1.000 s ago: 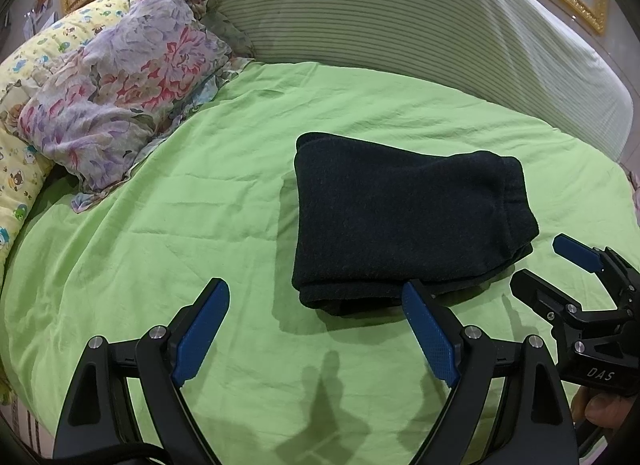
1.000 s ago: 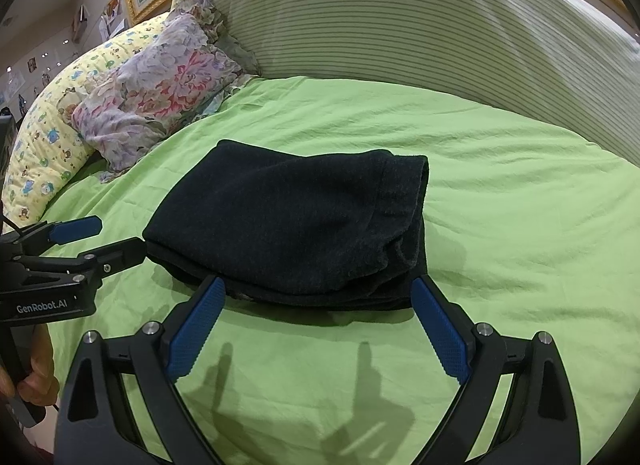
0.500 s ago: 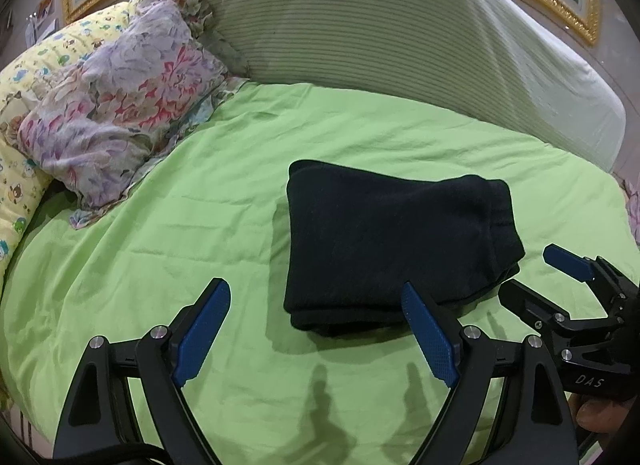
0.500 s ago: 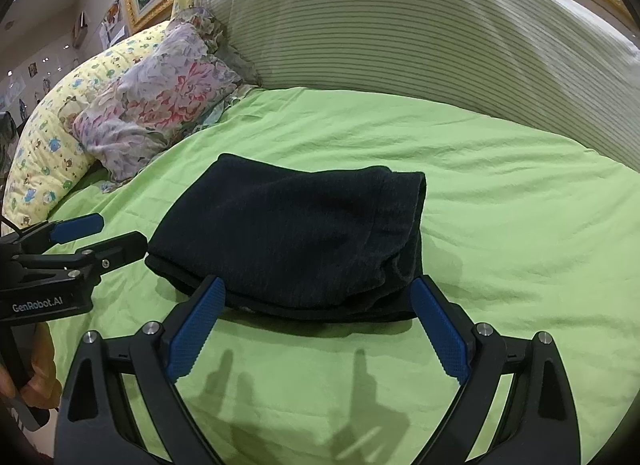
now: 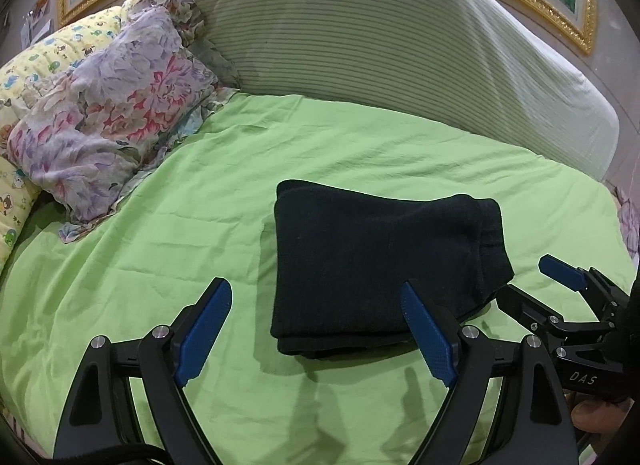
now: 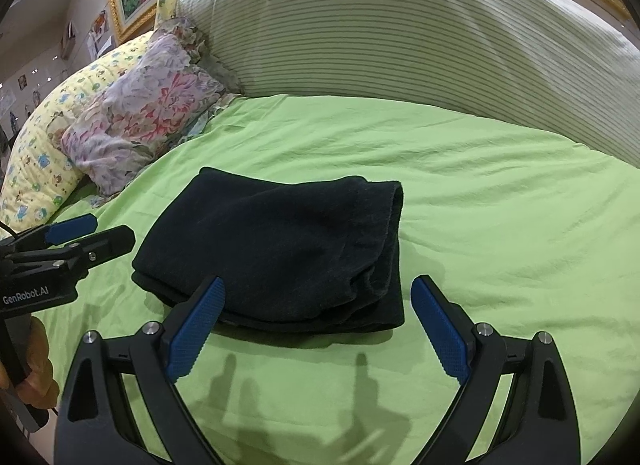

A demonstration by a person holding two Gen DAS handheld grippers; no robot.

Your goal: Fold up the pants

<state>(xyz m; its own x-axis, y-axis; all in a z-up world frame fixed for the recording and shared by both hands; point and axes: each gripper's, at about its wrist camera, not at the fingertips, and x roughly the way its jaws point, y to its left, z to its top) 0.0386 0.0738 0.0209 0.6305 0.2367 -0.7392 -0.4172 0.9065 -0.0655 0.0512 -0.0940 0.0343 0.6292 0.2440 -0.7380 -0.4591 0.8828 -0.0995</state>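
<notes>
- The pants lie on the green bedsheet as a compact dark rectangle, several layers thick, with nothing on top of them and neither of my tools touching them.
- My left gripper is spread wide and holds nothing. In its view the bundle sits at about 1 o'clock, just beyond the fingertips, with its near edge running past my right-hand finger.
- My right gripper is equally wide apart and empty. In its view the bundle lies at 12 o'clock going to 11, and its near edge falls between my two fingers.
- The bundle's long axis runs from 9 to 3 o'clock across both views. The rounded, stacked end with the visible layers is at 3 o'clock; the flatter end is at 9.
- In the left view my right gripper shows at 4 o'clock, just beside the bundle's right end. In the right view my left gripper shows at 9 o'clock, just off the left end.
- So each tool flanks one short end. I judge the right one slightly better centred on the near edge.
- The fold looks finished or nearly so; any further halving would turn on that left-right axis.
- The flowered pillow sits at 10 o'clock, well apart.
</notes>
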